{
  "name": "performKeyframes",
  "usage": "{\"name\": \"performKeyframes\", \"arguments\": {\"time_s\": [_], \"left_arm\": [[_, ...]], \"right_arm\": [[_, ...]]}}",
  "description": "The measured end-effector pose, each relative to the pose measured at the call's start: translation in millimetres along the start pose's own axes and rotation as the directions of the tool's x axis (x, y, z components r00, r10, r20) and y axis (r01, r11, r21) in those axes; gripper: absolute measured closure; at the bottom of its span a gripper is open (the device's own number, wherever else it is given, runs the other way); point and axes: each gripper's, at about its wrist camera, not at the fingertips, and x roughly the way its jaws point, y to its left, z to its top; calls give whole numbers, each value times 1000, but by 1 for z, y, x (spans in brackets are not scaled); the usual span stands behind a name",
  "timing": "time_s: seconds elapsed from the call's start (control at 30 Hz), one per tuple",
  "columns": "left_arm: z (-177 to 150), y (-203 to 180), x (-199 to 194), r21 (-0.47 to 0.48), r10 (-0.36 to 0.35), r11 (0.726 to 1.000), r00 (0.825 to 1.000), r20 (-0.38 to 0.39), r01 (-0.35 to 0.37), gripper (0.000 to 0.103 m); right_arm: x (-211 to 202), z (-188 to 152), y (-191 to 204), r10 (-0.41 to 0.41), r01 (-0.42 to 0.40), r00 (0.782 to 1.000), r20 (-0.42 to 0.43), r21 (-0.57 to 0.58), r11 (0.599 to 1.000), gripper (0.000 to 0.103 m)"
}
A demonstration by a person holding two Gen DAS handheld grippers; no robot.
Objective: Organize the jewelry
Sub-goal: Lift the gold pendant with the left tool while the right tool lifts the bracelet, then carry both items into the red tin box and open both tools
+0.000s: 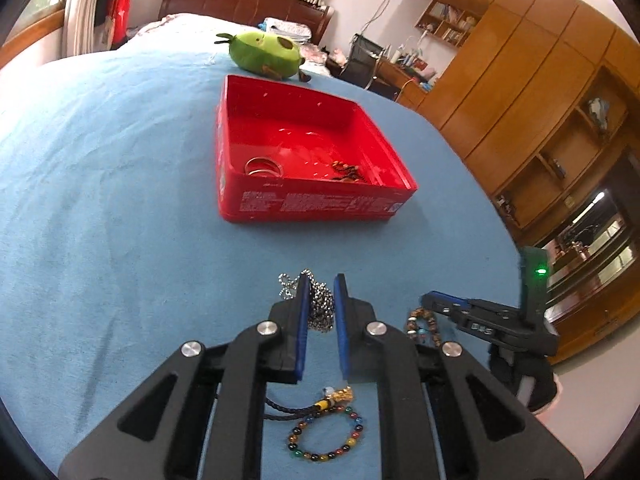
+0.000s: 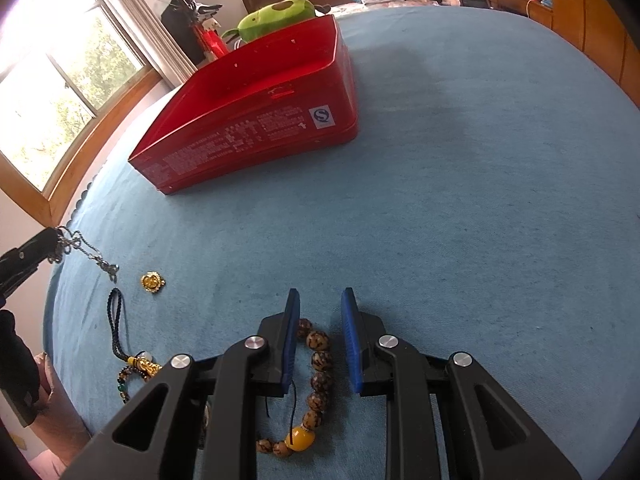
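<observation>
1. The left gripper (image 1: 320, 300) is closed narrow on a silver ball chain (image 1: 320, 308), bunched between its pads and hanging clear of the blue bedspread (image 1: 120, 200). The chain is light, limp and slippery; a pinch on the gathered clump suits it.
2. The right gripper (image 2: 320, 344) stands narrowly apart astride a brown bead bracelet (image 2: 318, 380), apparently not pressing it.
3. The red box (image 1: 312, 200) lies far, holding metal bangles (image 1: 262, 168) and, possibly, one dark bead strand.
4. Loose on the bed near the grippers: one multicoloured bead bracelet (image 1: 326, 436), one black cord charm (image 2: 116, 320), one gold piece (image 2: 153, 282).

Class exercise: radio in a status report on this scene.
Left gripper shut on silver chain. Right gripper astride brown bead bracelet, not gripping. Red box path clear.
</observation>
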Motion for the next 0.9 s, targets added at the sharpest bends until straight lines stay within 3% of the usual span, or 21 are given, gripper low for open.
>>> {"name": "performKeyframes", "arguments": {"time_s": [0.23,0.57,0.63,0.67,0.73,0.9], "left_arm": [[-2,9,20,-9,108,994,994,-26,-108,93],[-6,5,12,11,140,990,990,1,-140,93],[-8,3,13,18,142,990,990,-3,-142,93],[-8,3,14,19,139,990,990,-7,-139,93],[-8,4,16,20,142,990,990,-12,-141,93],[-7,5,15,16,149,989,989,-9,-149,93]], "right_arm": [[-9,-10,7,-39,39,999,-25,-30,999,82],[6,-18,17,-74,68,993,-89,-72,995,81],[9,-17,20,-80,73,993,-81,-86,994,92],[11,-18,22,-85,77,993,-77,-102,992,92],[10,-18,23,-75,67,995,-73,-105,992,92],[-13,-14,21,47,-49,998,-39,-60,997,93]]}}
